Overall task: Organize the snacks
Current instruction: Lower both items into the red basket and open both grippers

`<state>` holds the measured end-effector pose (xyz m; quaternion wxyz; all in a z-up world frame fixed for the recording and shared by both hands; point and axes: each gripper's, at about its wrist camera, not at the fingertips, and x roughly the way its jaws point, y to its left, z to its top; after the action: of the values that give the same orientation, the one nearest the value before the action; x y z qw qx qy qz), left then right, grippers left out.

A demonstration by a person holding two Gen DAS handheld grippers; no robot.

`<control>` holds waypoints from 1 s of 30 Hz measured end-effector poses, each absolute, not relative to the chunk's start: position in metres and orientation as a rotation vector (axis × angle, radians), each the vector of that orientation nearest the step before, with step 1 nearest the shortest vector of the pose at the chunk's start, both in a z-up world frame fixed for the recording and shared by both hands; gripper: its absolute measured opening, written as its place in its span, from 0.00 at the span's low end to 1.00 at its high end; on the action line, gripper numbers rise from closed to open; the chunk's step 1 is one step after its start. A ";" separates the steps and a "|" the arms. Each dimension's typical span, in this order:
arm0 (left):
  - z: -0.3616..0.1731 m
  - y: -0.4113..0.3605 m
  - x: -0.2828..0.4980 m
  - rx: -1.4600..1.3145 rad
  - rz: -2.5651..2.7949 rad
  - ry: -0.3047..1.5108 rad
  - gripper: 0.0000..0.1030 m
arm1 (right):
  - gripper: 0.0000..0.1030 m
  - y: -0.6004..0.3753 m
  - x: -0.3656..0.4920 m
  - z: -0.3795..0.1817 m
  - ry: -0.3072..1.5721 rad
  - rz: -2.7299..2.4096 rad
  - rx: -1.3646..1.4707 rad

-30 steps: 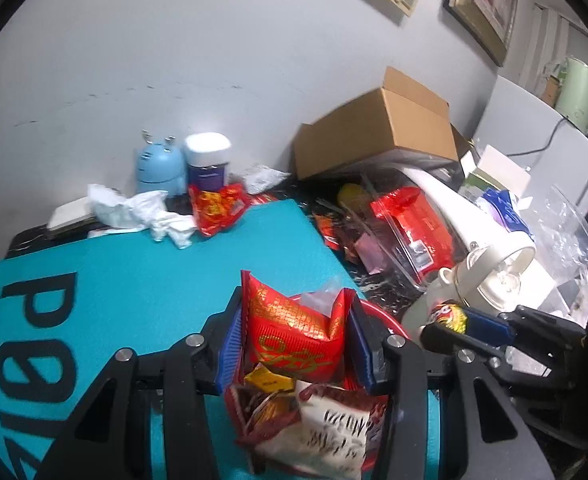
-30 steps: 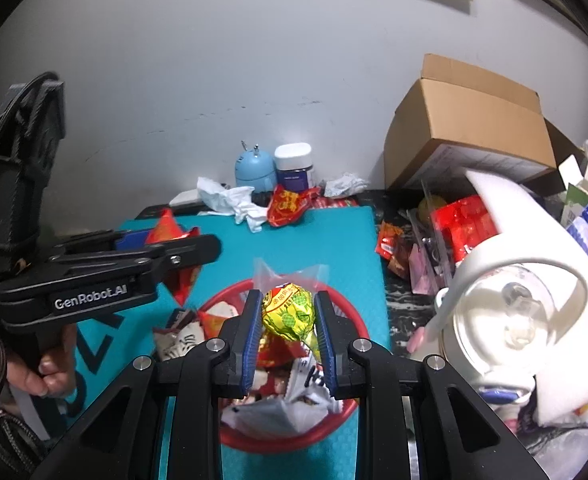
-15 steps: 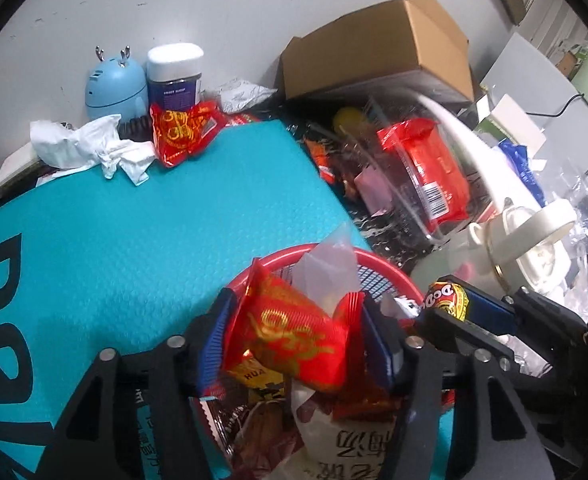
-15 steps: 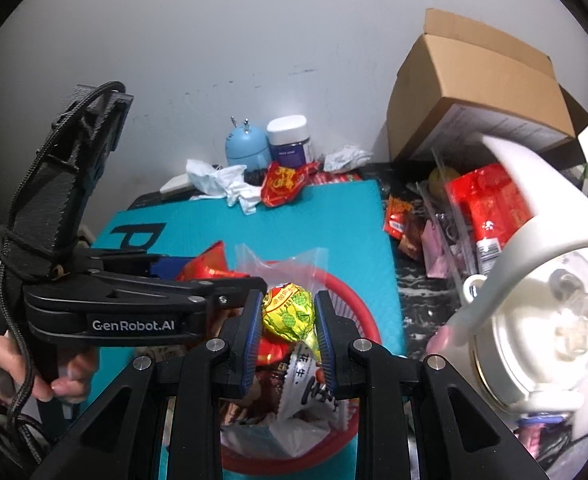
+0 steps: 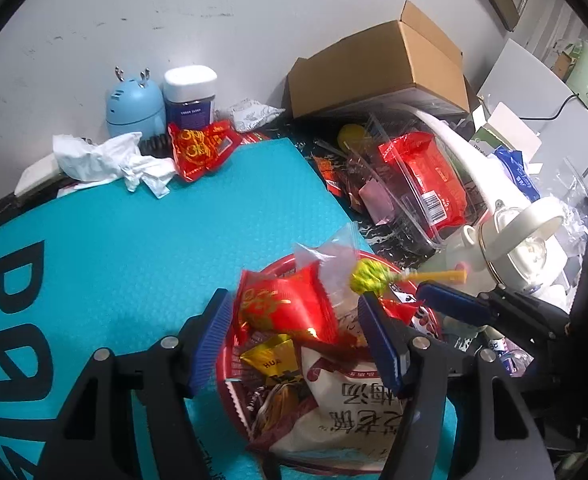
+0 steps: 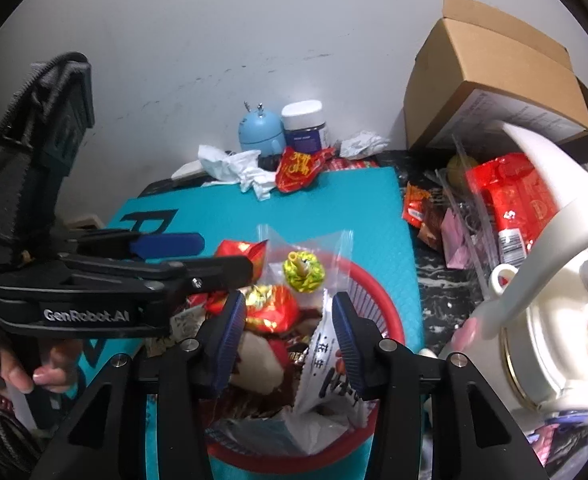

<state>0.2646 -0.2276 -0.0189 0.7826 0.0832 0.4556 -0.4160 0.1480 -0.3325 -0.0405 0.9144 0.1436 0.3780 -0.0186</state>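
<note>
Left wrist view: left gripper (image 5: 294, 336) over the red basket (image 5: 278, 270), jaws parted about halfway, gripping nothing. Red snack packet (image 5: 284, 306) between the blue pads (image 5: 378, 344), clear of the right pad and close to the left one, contact there not certain, lying on the heap of snacks in the basket. Below it a yellow packet (image 5: 272, 362) and a white bag with red print (image 5: 354, 404). Yellow-green lollipop (image 5: 368, 276) just past the right pad, stick pointing right, above a clear plastic bag (image 5: 330, 258). Right gripper (image 5: 454, 304) entering from the right edge, only one blue finger plain. Basket on a teal mat (image 5: 134, 240); at the mat's far edge another red packet (image 5: 202, 148), crumpled tissue (image 5: 106, 156), a blue round gadget (image 5: 134, 108) and a white-lidded jar (image 5: 190, 94). Cardboard box (image 5: 394, 64) and white kettle (image 5: 526, 240) to the right.

Right wrist view: right gripper (image 6: 284, 328) above the same basket (image 6: 378, 300), jaws opening, nothing between the pads. Lollipop (image 6: 304, 270) beyond the fingertips, free of them, resting against the clear bag (image 6: 334, 252). Shiny red-gold packet (image 6: 270, 306) and the white bag (image 6: 330, 364) under the fingers. Left gripper (image 6: 198, 256) reaching in from the left, red packet (image 6: 240, 250) at its tip, a hand (image 6: 26, 364) on its handle. Mat (image 6: 334, 208), box (image 6: 494, 76) and kettle (image 6: 554, 320) around.
</note>
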 end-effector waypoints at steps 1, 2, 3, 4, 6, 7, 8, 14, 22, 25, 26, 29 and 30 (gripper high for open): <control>-0.019 -0.227 0.265 0.182 -0.896 0.980 0.62 | 0.43 -0.332 0.148 -0.041 0.780 -0.038 0.297; -0.018 -0.226 0.265 0.185 -0.894 0.976 0.62 | 0.43 -0.332 0.148 -0.041 0.782 -0.039 0.296; -0.018 -0.225 0.264 0.188 -0.890 0.973 0.62 | 0.43 -0.332 0.148 -0.041 0.783 -0.040 0.296; -0.018 -0.224 0.264 0.189 -0.886 0.969 0.62 | 0.43 -0.332 0.147 -0.040 0.784 -0.041 0.296; -0.017 -0.222 0.263 0.187 -0.881 0.964 0.62 | 0.43 -0.332 0.145 -0.039 0.783 -0.045 0.294; -0.016 -0.221 0.262 0.185 -0.880 0.961 0.62 | 0.43 -0.332 0.145 -0.038 0.783 -0.046 0.293; -0.015 -0.220 0.261 0.183 -0.878 0.957 0.62 | 0.43 -0.332 0.144 -0.037 0.782 -0.047 0.291; -0.001 -0.207 0.247 0.167 -0.858 0.913 0.62 | 0.43 -0.329 0.130 -0.021 0.753 -0.062 0.271; 0.034 -0.187 0.216 0.147 -0.840 0.831 0.62 | 0.43 -0.318 0.104 0.013 0.680 -0.081 0.227; 0.048 -0.178 0.203 0.138 -0.835 0.800 0.62 | 0.43 -0.313 0.093 0.027 0.653 -0.085 0.210; 0.053 -0.175 0.198 0.137 -0.831 0.786 0.62 | 0.43 -0.310 0.088 0.033 0.641 -0.087 0.203; 0.066 -0.167 0.186 0.134 -0.823 0.750 0.62 | 0.43 -0.304 0.073 0.047 0.608 -0.093 0.182; 0.071 -0.163 0.181 0.133 -0.821 0.737 0.62 | 0.43 -0.302 0.068 0.052 0.598 -0.096 0.177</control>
<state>0.1807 -0.1635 0.0710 0.8496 0.0631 0.3498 -0.3898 0.0680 -0.3025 0.0516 0.9507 0.0872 0.2939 -0.0474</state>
